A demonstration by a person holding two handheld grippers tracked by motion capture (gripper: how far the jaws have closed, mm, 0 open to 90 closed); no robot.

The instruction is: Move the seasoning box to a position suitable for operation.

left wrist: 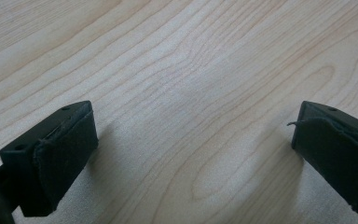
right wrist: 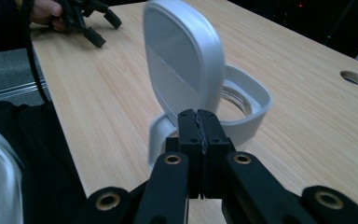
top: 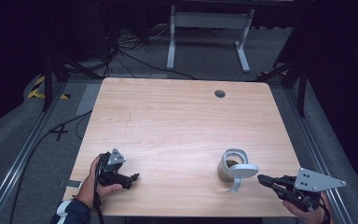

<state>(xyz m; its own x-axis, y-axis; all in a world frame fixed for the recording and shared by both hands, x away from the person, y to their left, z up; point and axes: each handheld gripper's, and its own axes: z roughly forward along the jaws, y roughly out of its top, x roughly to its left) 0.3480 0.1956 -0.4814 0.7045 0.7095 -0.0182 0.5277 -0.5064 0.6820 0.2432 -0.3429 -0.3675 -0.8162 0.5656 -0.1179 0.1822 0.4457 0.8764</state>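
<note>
Standing near the front edge of the table [top: 177, 107], right of centre, a white container [top: 230, 169] has its flip lid [right wrist: 184, 60] raised; bare wood extends behind. The right gripper [top: 264, 179], jaws clenched empty, points at the lid. The left gripper [top: 131, 178] rests released front-left.

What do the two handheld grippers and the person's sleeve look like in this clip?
Both grippers are black. The left gripper carries a small grey three-cornered plate and trails a black cable; its fingers are blocky with dark, fraying pads. The right gripper has a larger grey plate with holes and brass-coloured rivets along its linkage. The left sleeve is dark with white stripes.
</note>
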